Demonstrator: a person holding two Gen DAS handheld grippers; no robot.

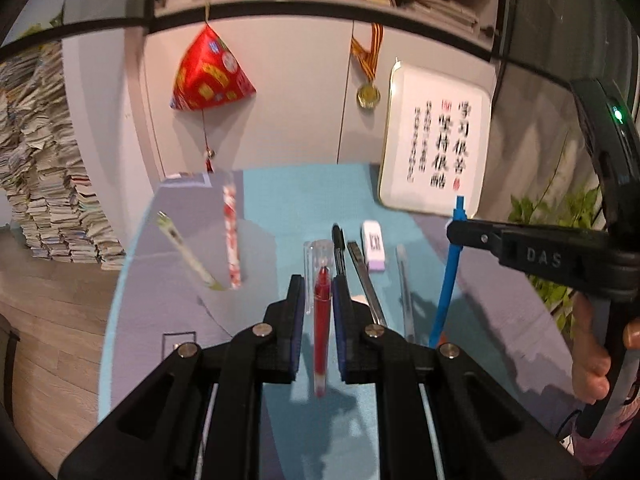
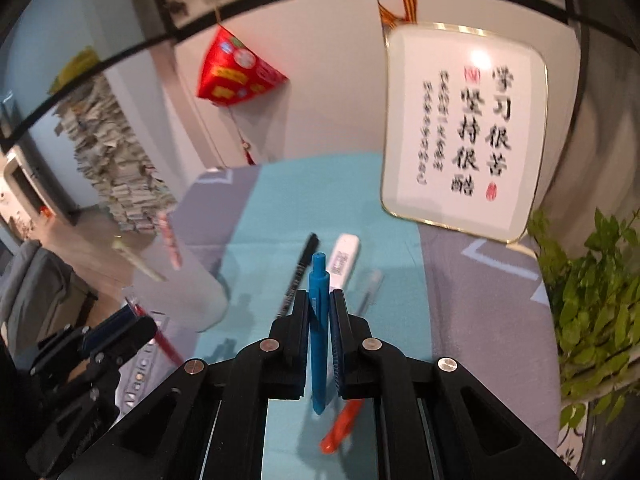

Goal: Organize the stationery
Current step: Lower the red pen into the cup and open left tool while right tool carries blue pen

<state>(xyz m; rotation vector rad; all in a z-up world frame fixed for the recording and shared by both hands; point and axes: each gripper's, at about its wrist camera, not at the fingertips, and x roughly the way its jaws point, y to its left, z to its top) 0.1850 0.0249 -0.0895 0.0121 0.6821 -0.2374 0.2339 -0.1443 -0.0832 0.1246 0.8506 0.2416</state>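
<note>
Left tool (image 1: 316,300) grips a red pen (image 1: 321,320) at frame centre; right tool (image 2: 319,312) clamps a blue pen (image 2: 318,332). Clear cup (image 1: 200,232), upper left, holds two pens. Several pens and an eraser (image 1: 374,246) remain on the bench (image 1: 304,200).

The framed calligraphy's (image 2: 466,132) small script is blurred; the red pen's (image 1: 322,320) tip perhaps too.

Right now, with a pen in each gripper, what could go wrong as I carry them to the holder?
The red pen sits loosely between the left gripper pads, so it may slip. The blue pen in the right gripper hangs low and could snag the orange pen. The clear pen holder could tip.
</note>
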